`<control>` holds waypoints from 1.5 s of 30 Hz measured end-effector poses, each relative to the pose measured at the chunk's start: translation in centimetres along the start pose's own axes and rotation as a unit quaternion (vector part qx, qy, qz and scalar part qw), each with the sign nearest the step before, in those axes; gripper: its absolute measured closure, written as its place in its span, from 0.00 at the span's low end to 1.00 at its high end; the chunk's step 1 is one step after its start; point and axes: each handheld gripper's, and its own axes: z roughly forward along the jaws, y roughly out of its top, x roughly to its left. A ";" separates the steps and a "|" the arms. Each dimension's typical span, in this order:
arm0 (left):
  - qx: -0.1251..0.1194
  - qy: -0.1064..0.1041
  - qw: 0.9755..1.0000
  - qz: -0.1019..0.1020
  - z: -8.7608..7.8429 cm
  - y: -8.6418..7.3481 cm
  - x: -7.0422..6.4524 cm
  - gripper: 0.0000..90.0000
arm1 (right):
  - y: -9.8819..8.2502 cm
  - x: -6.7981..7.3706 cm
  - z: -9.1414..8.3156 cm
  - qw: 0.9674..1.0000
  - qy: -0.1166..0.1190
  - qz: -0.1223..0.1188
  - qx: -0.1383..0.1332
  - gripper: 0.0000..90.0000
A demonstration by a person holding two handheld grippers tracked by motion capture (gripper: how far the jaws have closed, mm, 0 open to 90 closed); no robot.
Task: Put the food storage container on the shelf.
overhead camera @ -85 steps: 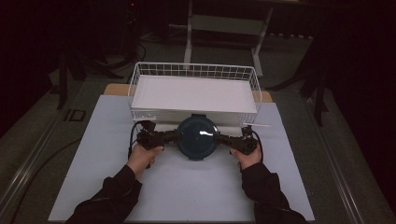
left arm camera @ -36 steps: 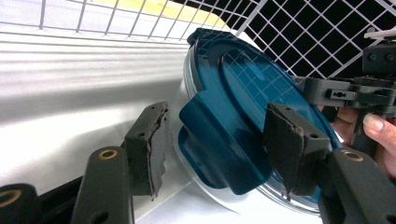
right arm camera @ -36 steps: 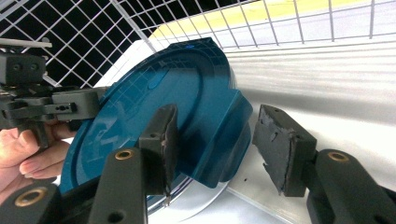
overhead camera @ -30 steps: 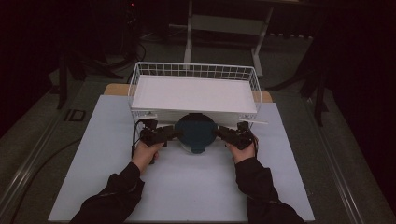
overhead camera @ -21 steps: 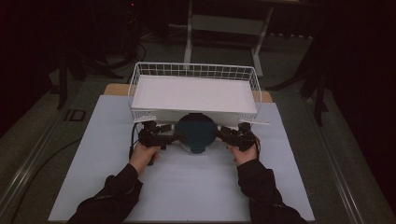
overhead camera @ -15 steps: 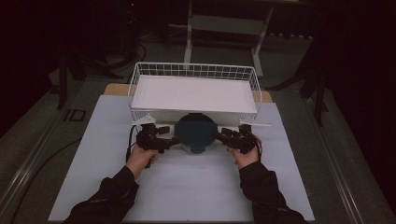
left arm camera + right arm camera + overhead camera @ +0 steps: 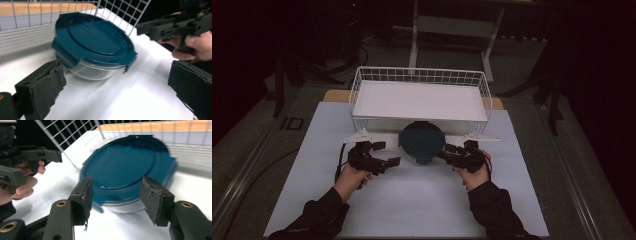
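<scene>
1. A round clear glass container with a dark teal plastic lid (image 7: 422,142) sits tilted on the white table sheet (image 7: 412,200), its far edge against the white wire basket (image 7: 362,80).
2. The left gripper (image 7: 384,154), jaws just opened wide, stands clear of the container with nothing between the pads.
3. The right gripper (image 7: 445,150) hangs at the container's near-right edge, jaws half apart, pads (image 7: 85,195) off the lid.

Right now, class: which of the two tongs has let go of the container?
The left tongs: jaws wide, clear of the blue-lidded container. The right tongs straddle its lid tab.
</scene>
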 end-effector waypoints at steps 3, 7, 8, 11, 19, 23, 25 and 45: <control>0.001 -0.001 1.000 0.011 -0.9 0.0 -0.8 0.01 | -0.3 0.9 0.2 1.000 0.010 -0.007 0.008 0.51; 0.010 -0.003 1.000 0.022 -1.8 -0.5 -1.6 0.01 | -0.9 2.1 0.6 1.000 0.020 -0.016 0.017 0.59; 0.007 -0.002 1.000 0.024 -2.2 -0.7 -1.8 0.01 | -1.0 2.3 0.7 0.999 0.023 -0.015 0.017 0.60; 0.001 0.003 1.000 0.024 -3.2 -1.1 -2.2 0.00 | -1.5 3.0 1.1 0.999 0.025 -0.022 0.029 0.65; 0.010 0.010 0.999 0.035 -4.8 -2.6 -3.3 0.00 | -2.4 4.2 1.9 0.997 0.041 -0.033 0.052 0.89; 0.014 0.009 0.999 0.034 -5.2 -3.7 -3.3 0.00 | -2.8 4.4 2.3 0.997 0.039 -0.032 0.064 1.00; 0.015 0.000 0.999 0.038 -5.4 -4.1 -3.3 0.00 | -2.9 4.4 2.5 0.997 0.036 -0.031 0.067 1.00; 0.019 0.037 0.997 0.070 -6.1 -7.0 -4.1 0.00 | -3.4 2.8 4.5 0.996 0.001 -0.024 0.090 1.00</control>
